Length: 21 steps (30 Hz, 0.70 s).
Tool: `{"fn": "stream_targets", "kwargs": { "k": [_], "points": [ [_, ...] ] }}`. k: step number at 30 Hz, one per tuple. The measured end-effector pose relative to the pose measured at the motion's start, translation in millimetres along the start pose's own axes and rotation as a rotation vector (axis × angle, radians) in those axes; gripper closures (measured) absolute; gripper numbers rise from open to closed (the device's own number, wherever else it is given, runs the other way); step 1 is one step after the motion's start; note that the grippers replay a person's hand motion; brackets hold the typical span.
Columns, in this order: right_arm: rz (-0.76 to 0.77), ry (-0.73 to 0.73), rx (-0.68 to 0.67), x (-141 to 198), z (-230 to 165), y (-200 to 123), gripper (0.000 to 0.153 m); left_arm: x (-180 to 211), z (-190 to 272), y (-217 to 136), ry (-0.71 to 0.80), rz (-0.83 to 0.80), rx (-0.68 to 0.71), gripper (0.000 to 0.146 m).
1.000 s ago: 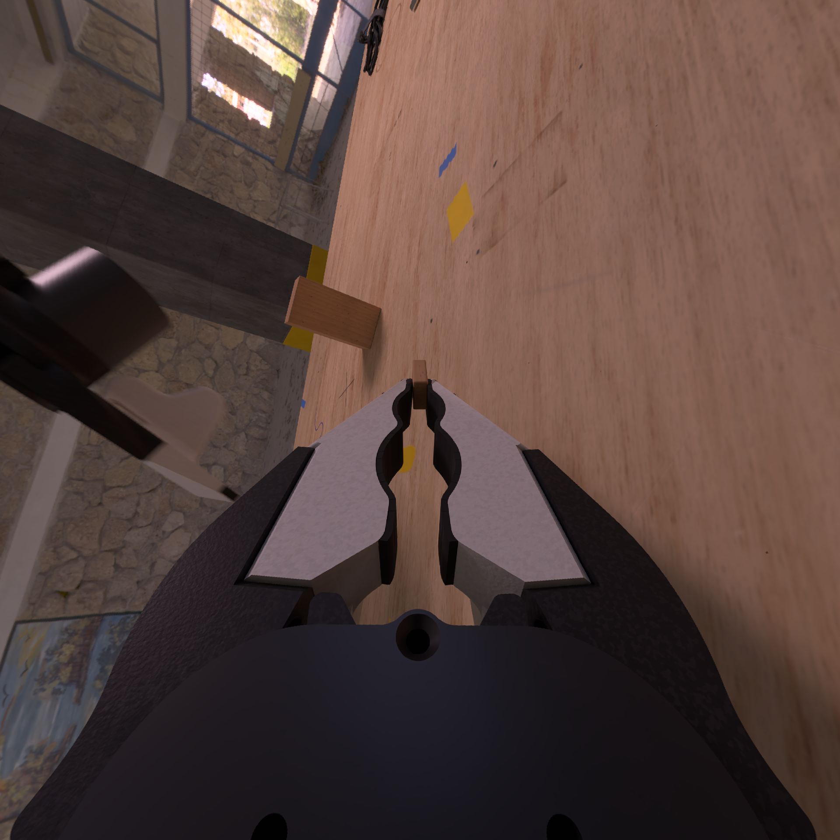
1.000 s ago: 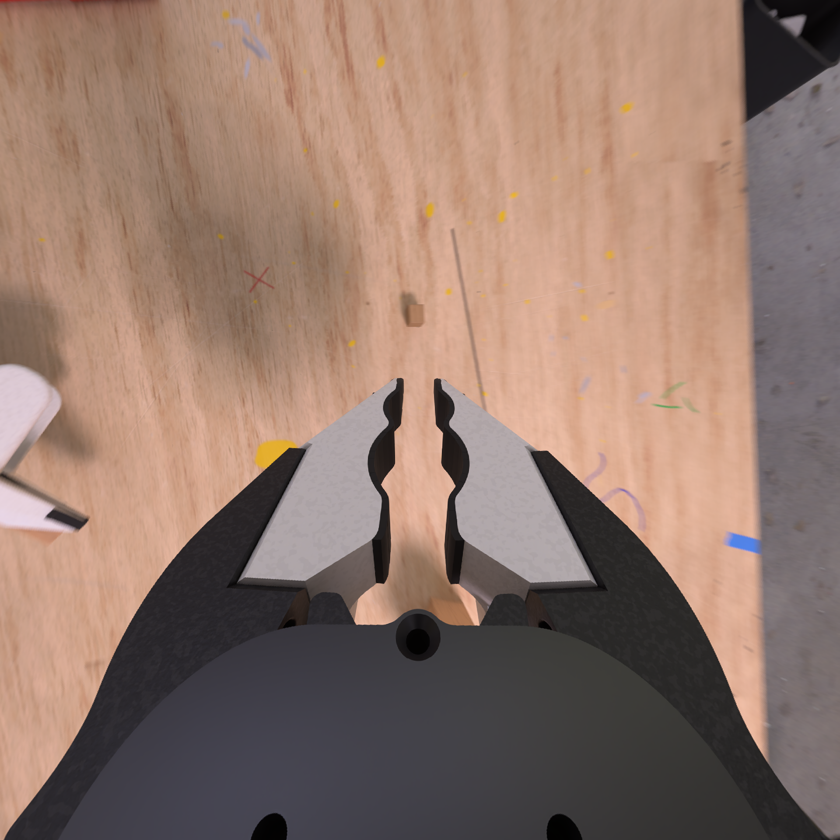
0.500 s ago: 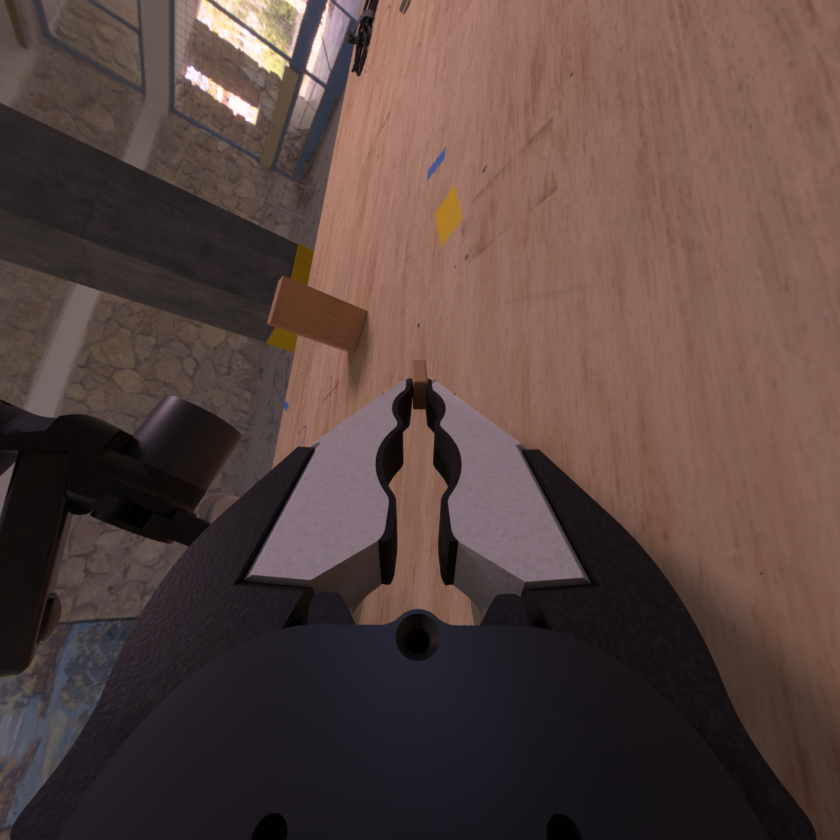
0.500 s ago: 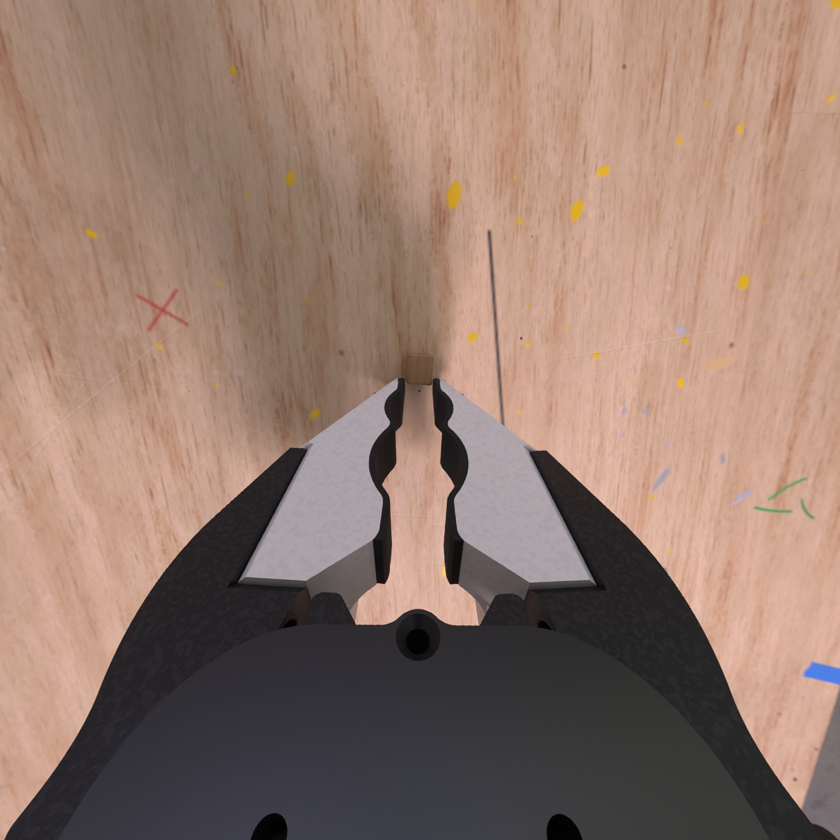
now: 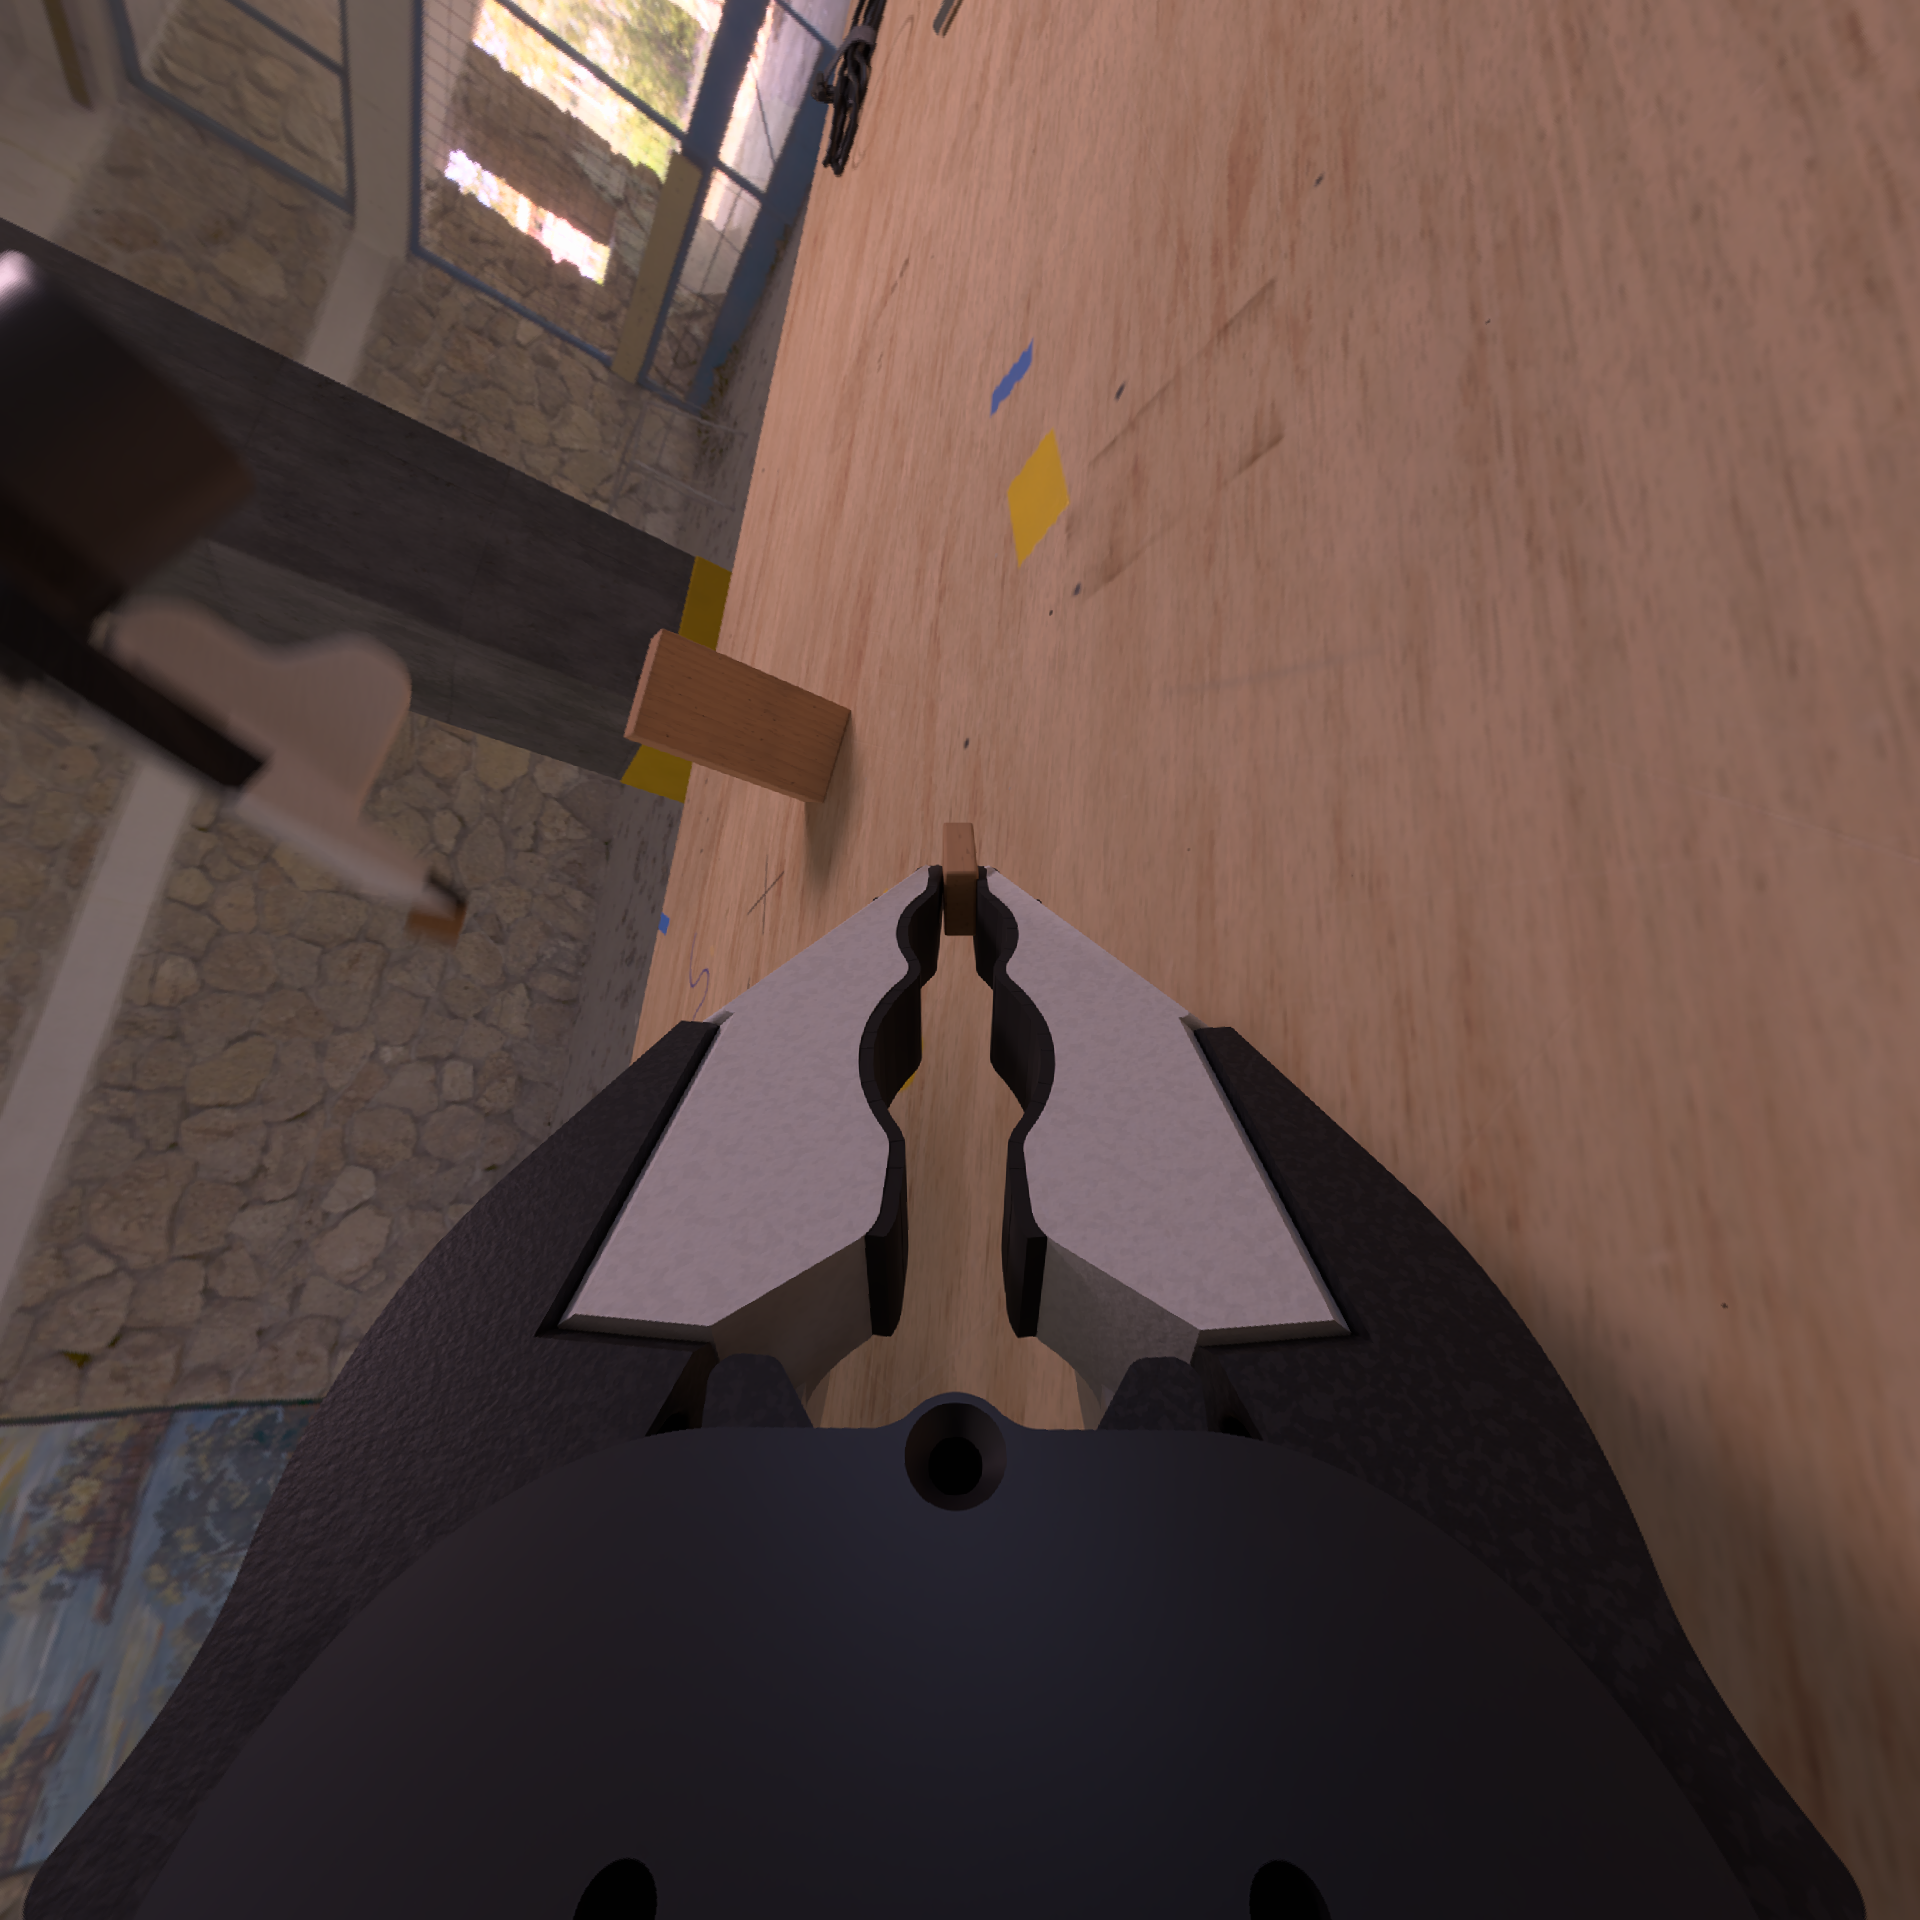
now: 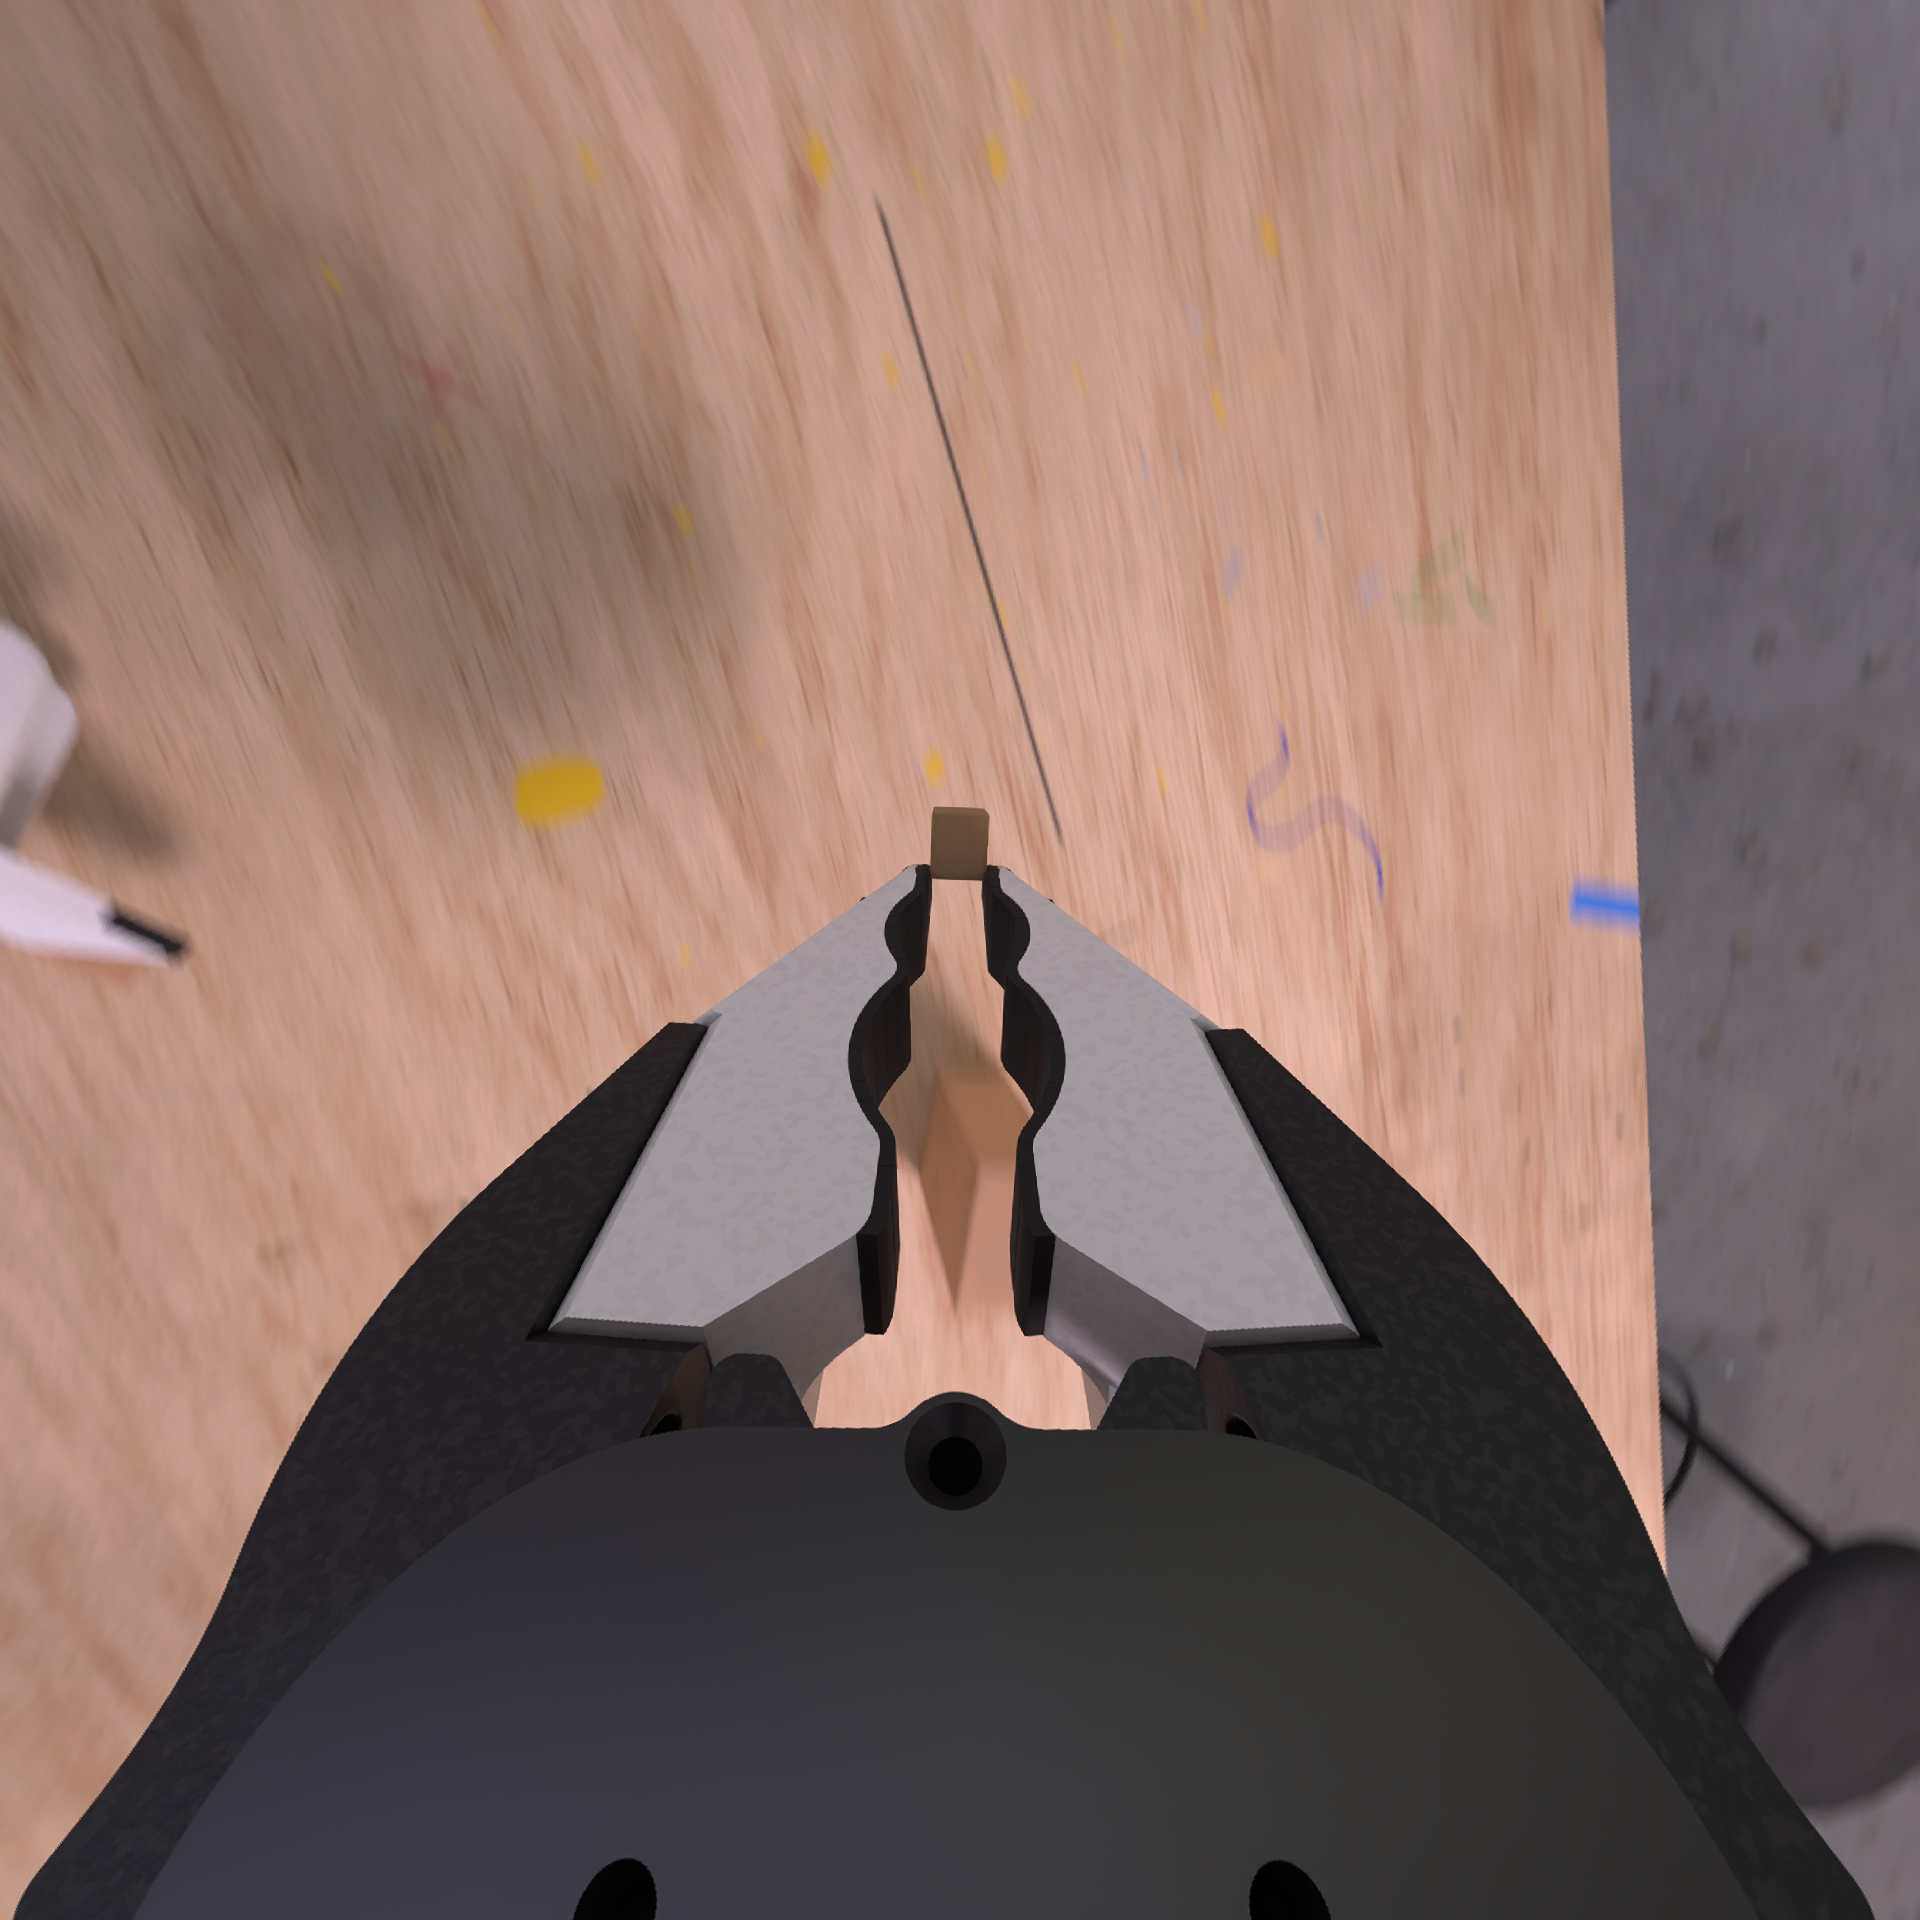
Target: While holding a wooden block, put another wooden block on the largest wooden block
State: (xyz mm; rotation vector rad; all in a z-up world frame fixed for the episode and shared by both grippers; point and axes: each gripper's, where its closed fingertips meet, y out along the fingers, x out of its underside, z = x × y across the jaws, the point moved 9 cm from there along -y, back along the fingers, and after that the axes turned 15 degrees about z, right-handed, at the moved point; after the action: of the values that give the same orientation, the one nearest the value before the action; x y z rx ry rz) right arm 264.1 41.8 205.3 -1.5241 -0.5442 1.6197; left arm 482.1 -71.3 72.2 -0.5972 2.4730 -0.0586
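Observation:
My left gripper (image 5: 958, 885) is shut on a small wooden block (image 5: 958, 847) at its fingertips, held close over the wooden table (image 5: 1455, 727). The largest wooden block (image 5: 740, 729), a flat tan slab, lies on the table near its edge, ahead and to the left. My right gripper (image 6: 956, 881) is shut on another small wooden block (image 6: 956, 837) and holds it above the table (image 6: 623, 416). It also shows in the left wrist view (image 5: 260, 717), off to the left with the small block (image 5: 434, 923) in its tips.
The table's right edge (image 6: 1621, 727) drops to a grey floor (image 6: 1766, 520) with a dark stool (image 6: 1829, 1673). The left gripper's white fingers (image 6: 42, 831) show at the far left. A dark beam (image 5: 416, 540) and a stone wall (image 5: 260, 1091) lie beyond the table edge.
My right gripper came down over the small block on the table, shut on it and lifted it off. My left gripper still holds its block and has barely moved.

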Motion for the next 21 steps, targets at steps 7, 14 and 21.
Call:
{"fn": "stream_targets", "kwargs": {
  "k": [7, 14, 21],
  "points": [
    [-0.135, 0.151, 0.022, 87.1, 19.3, -30.5, 0.143, -4.5, -2.7, 4.7, 0.057, 0.028, -0.065, 0.141],
    [-0.068, 0.163, -0.025, 99.9, 19.5, -39.5, 0.134, 5.3, -10.4, 20.7, 0.162, 0.006, -0.128, 0.141],
    [-0.017, 0.139, -0.037, 112.6, 15.3, -43.1, 0.129, 21.7, -25.6, 50.8, 0.215, 0.031, -0.116, 0.141]
  ]
}}
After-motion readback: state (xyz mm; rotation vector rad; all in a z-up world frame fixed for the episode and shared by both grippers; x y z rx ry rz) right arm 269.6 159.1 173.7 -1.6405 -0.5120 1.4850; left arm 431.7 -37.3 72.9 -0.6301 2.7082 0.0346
